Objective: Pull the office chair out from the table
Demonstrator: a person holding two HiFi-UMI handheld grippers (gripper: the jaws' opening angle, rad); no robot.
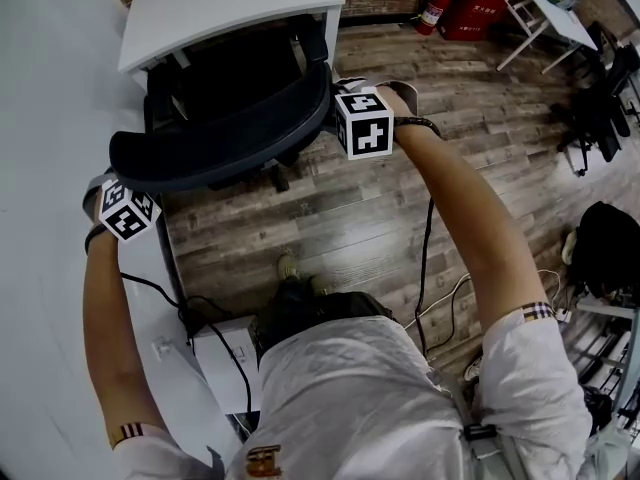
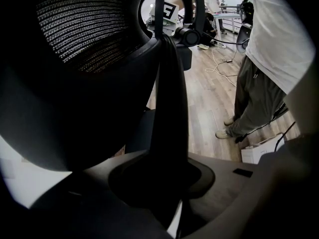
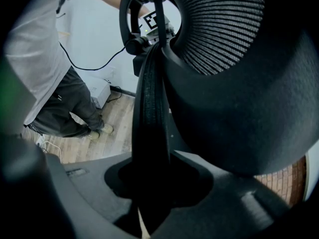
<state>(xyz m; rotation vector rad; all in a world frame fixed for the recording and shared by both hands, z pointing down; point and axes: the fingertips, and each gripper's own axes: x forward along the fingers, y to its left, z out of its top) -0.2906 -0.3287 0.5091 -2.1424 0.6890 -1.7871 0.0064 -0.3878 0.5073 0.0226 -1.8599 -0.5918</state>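
The black office chair (image 1: 225,128) stands with its seat partly under the white table (image 1: 220,3). Its curved mesh backrest faces me. My left gripper (image 1: 118,186) is at the backrest's left end and my right gripper (image 1: 340,96) at its right end. In the left gripper view the backrest's black rim (image 2: 167,108) runs straight down between the jaws of the left gripper (image 2: 159,183), which are shut on it. In the right gripper view the same rim (image 3: 149,98) is clamped in the right gripper (image 3: 152,183). The fingertips themselves are hidden by the rim.
Wood floor lies behind the chair, where the person's shoe (image 1: 288,265) stands. A white box (image 1: 225,358) and cables (image 1: 440,308) lie near the feet. A fire extinguisher (image 1: 432,8) and red case (image 1: 475,8) are at the far wall, a second white table (image 1: 545,8) and a black bag (image 1: 605,248) at the right.
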